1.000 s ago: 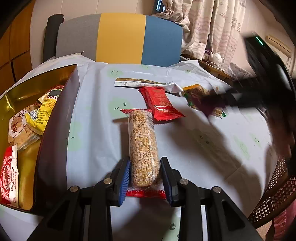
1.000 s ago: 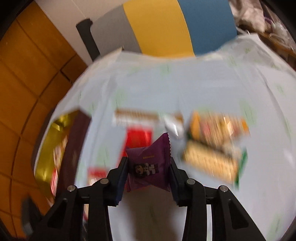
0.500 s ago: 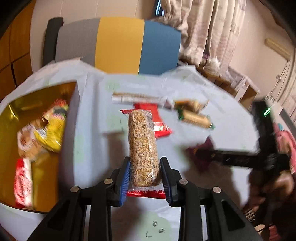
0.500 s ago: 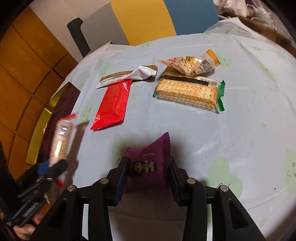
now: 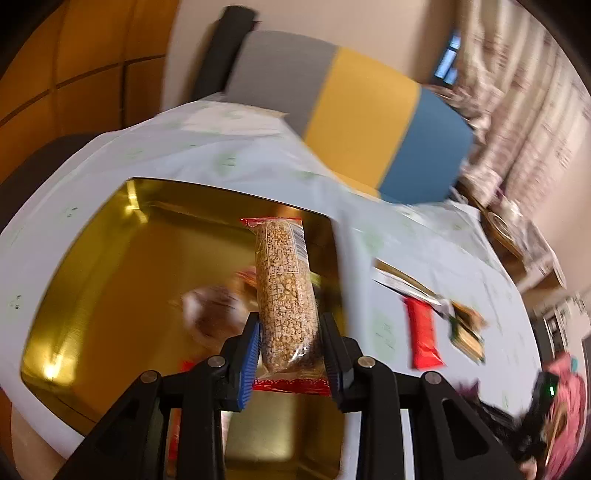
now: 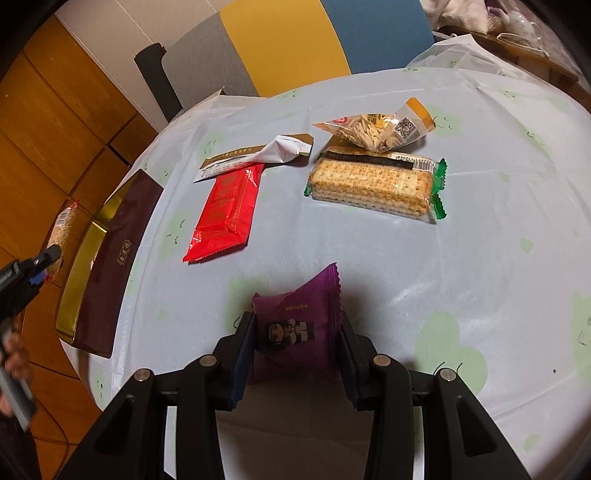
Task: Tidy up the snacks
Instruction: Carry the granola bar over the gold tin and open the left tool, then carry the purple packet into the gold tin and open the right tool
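My left gripper [image 5: 290, 332] is shut on a long clear pack of puffed-grain bar [image 5: 284, 291] with red ends, held in the air over the gold tin box [image 5: 110, 258]. Blurred snack packs lie in the box below it. The right wrist view shows the same pack [image 6: 61, 230] over the box [image 6: 79, 291] at the far left. My right gripper [image 6: 295, 332] is shut on a purple snack pouch [image 6: 295, 325], low over the pale blue tablecloth. A red pack [image 6: 227, 210], a cracker pack [image 6: 373, 184] and a seed pack [image 6: 376, 127] lie on the cloth beyond.
The box's dark maroon wall [image 6: 118, 266] stands between the tin and the table's middle. A white and gold wrapper [image 6: 255, 157] lies behind the red pack. A grey, yellow and blue chair back [image 5: 351, 118] stands behind the table. A teapot [image 6: 521, 22] sits far right.
My left gripper has lifted the grain bar off the cloth, swung it left over the gold box and rolled. My right gripper came down toward the cloth with the purple pouch, then held still.
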{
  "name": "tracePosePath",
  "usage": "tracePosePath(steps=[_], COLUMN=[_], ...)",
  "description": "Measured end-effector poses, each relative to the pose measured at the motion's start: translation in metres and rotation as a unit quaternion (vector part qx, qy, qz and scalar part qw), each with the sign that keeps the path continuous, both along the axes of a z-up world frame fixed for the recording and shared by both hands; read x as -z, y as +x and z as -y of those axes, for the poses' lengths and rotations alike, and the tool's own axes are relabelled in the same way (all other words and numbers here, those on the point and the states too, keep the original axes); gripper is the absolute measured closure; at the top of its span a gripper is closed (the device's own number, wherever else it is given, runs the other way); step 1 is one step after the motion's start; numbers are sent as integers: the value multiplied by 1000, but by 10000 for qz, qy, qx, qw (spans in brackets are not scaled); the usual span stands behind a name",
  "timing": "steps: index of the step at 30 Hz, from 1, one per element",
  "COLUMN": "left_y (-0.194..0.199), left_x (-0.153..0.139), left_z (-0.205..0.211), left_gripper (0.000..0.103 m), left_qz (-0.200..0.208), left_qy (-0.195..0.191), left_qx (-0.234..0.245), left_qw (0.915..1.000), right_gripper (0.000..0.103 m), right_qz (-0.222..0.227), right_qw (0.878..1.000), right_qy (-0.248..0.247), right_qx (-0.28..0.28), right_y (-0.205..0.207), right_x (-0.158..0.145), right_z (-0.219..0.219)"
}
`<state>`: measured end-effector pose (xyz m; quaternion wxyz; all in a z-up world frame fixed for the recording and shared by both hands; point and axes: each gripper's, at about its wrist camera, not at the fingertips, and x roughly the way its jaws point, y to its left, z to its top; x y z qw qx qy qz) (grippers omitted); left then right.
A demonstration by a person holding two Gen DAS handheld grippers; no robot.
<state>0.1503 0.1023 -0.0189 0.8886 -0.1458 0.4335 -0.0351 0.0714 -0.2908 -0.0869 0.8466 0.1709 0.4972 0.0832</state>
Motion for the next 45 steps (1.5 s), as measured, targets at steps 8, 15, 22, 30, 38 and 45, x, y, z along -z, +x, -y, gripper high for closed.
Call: tracePosePath(steps=[8,15,22,30,38,45], left_y=[39,62,24,-22,-61,-79], left_x=[15,27,15,3,-1,-2], left_z=[-30,-40,-28,-2,11,12], left_gripper=[71,70,70,70,70,70], left_qz=[-228,-457,-166,80,230,299], left_qy=[455,947,865,731,996,1105], left_qx=[-260,-448,-611,-443,-410,-406], left_qw=[9984,9934,9942,9963,9939,9926], right_gripper=[61,61,61,61,61,61], right_qz=[2,6,43,139,244,282], right_qw=[10000,10000,9999,9998,9995,9990], right_qy=[-46,-13,-78,-105,-100,-303], right_qx=[13,56,70,114,165,171], right_y=[1,1,0,-4,-10,-11], right_x=[0,1,0,1,1,0], right_z=[-2,-1,-3,-4,-4,-10])
